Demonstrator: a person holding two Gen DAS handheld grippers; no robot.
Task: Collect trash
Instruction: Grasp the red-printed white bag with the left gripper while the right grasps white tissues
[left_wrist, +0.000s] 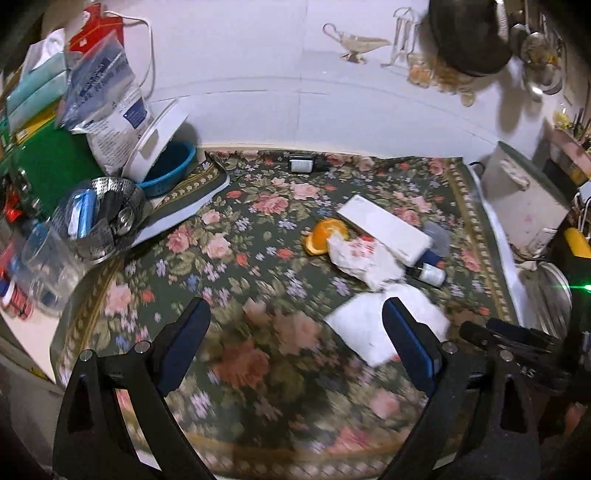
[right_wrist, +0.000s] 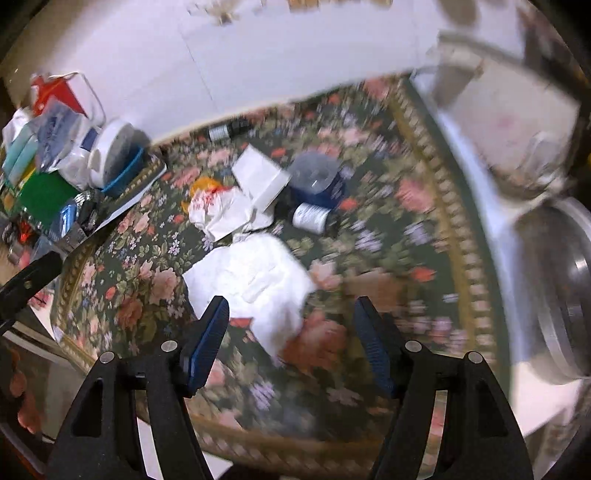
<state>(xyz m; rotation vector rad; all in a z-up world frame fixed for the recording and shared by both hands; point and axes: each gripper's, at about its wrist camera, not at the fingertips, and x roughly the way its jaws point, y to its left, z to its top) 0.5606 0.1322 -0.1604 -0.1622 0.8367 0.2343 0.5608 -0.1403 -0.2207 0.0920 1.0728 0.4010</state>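
Trash pile: a white napkin (right_wrist: 255, 280), a crumpled printed wrapper (right_wrist: 221, 214), an orange peel (left_wrist: 325, 236), a white box (left_wrist: 384, 232) and a small bottle (right_wrist: 310, 218) lie close together on the floral cloth (left_wrist: 258, 369) that covers the tabletop. In the left wrist view the pile sits at about 1 o'clock from the middle.
Order in the pile: the napkin is nearest the tongs, the wrapper touches its far edge, the peel is tucked under the wrapper at 10 o'clock, and the box leans over the wrapper at 1 o'clock.
Right tongs (right_wrist: 291, 332): spread wide, holding nothing, with the napkin's near corner reaching between the fingers.
Left tongs (left_wrist: 295, 332): spread wide, empty, over bare cloth; the napkin is beside the right-hand finger.
Progress: judged at the start, as every piece lies on the cloth and none is gripped. All collecting appears to remain.
Likely first pick: the napkin, by my judgement, since it lies closest.
Bin: none can be identified in either view.
Farther out: a dark item with a pale label (left_wrist: 303, 164) lies alone at 12 o'clock near the wall; whether it is trash is unclear.
Hard to make out: the right wrist view is motion-blurred, and a dark blue round object (right_wrist: 317, 177) behind the box is indistinct.
Left clutter: the bags, bowl and metal strainer (left_wrist: 99, 221) at 9 o'clock overlap.
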